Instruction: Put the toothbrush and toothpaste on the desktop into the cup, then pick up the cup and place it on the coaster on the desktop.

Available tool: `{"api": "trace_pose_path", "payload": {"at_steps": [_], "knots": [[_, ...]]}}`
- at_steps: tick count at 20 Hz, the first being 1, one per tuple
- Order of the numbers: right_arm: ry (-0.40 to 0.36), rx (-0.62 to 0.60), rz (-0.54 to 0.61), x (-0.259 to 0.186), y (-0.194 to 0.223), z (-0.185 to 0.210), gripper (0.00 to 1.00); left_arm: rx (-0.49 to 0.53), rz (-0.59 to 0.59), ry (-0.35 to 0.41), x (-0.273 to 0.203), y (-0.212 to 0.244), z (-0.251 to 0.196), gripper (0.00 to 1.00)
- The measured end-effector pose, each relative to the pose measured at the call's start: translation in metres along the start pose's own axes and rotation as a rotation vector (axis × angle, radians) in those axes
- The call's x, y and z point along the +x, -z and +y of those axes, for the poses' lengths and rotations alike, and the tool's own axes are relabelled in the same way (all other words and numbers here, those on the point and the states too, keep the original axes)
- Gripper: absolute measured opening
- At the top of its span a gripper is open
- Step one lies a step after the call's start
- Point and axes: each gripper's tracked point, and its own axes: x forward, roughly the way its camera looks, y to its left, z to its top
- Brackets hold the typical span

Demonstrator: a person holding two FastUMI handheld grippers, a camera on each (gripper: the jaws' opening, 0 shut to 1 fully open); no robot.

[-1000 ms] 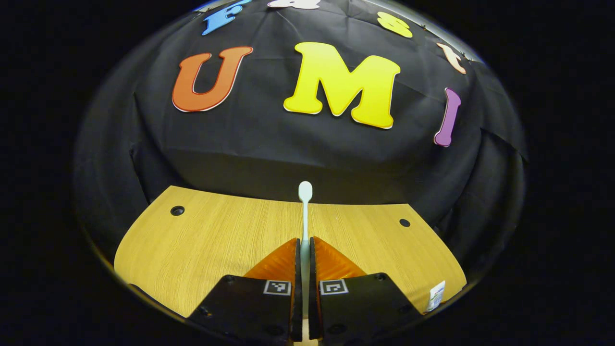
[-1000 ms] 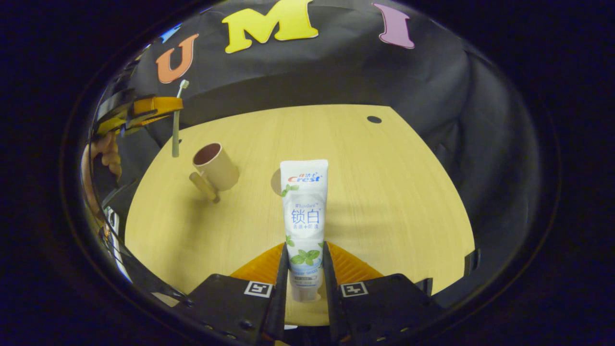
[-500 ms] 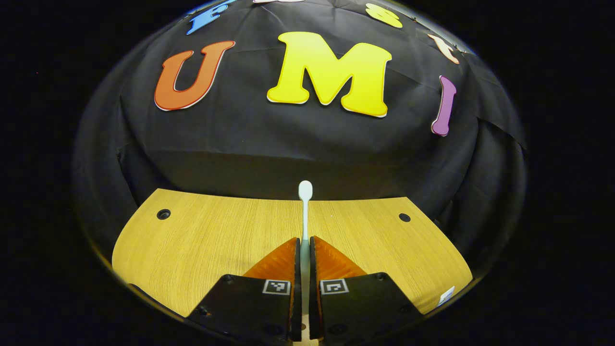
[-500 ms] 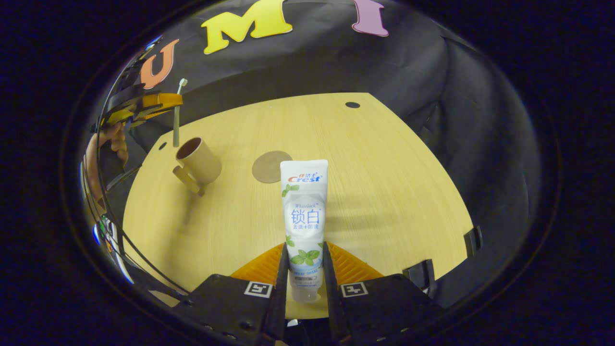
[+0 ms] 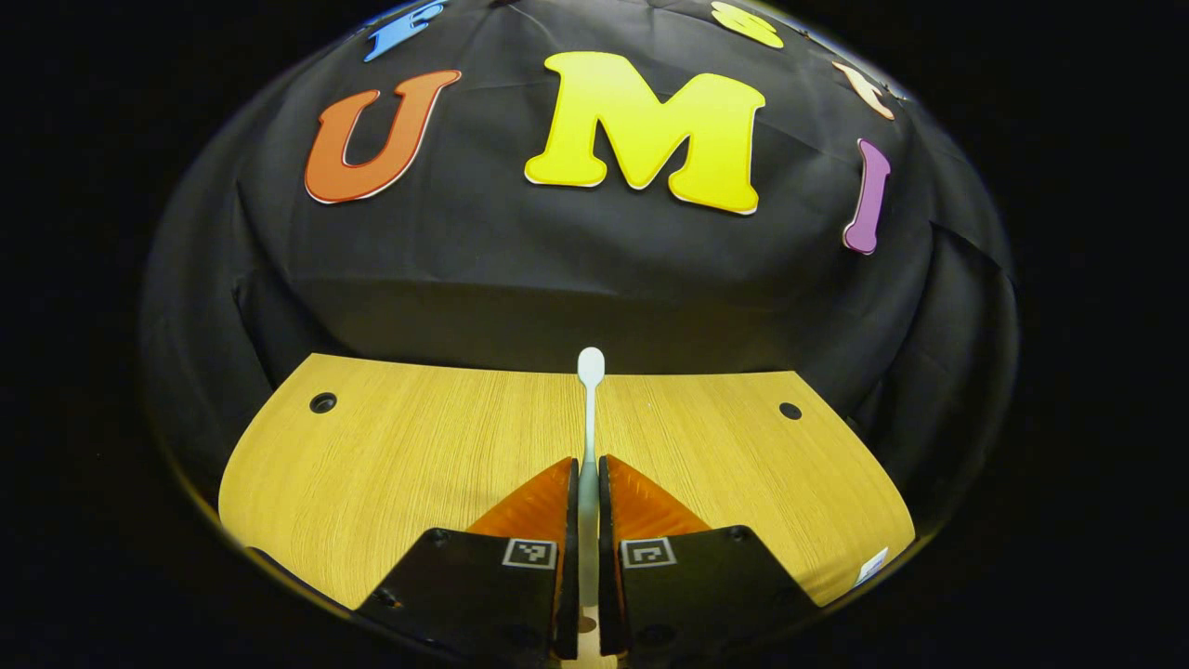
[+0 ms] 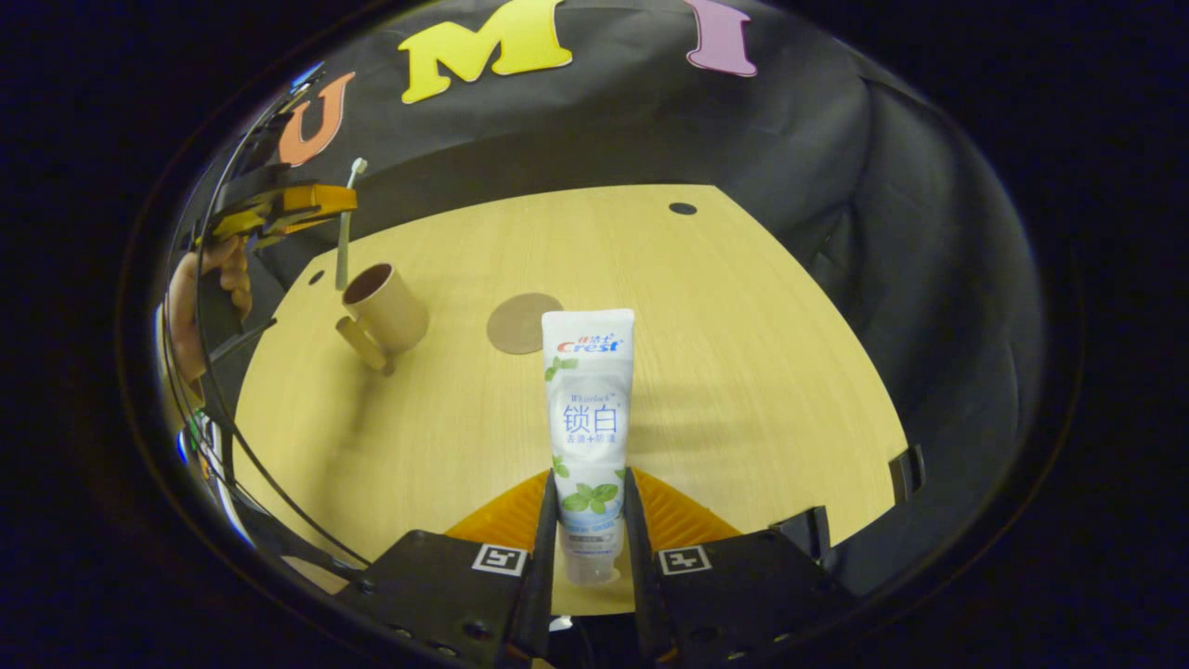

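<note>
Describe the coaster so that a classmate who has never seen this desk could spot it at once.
Start at the wooden desktop. Near its middle, just right of the tan cup, lies the coaster. It is a flat brown disc, the one round thing lying flush on the wood.

Black tongs [image 5: 587,483], square markers, seemingly screws.

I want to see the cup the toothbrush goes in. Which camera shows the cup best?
The right gripper view. There the cup stands upright on the wooden desk, open top and handle plain to see, left of the round coaster. The left gripper view looks along the toothbrush at the far desk edge and booth wall instead.
</note>
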Motion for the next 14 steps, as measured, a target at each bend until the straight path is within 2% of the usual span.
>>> {"api": "trace_pose_path", "payload": {"at_steps": [5,12,14], "knots": [[-0.009,-0.007,0.005,-0.003,0.000,0.001,0.34,-0.001,0.019,-0.056,0.002,0.006,0.008,0.13],[-0.004,0.003,-0.015,-0.010,-0.007,-0.009,0.39,-0.055,0.063,-0.061,-0.002,0.018,0.004,0.18],[-0.011,0.001,-0.025,-0.011,-0.014,-0.009,0.37,-0.068,0.074,-0.045,-0.008,0.021,0.001,0.20]]}}
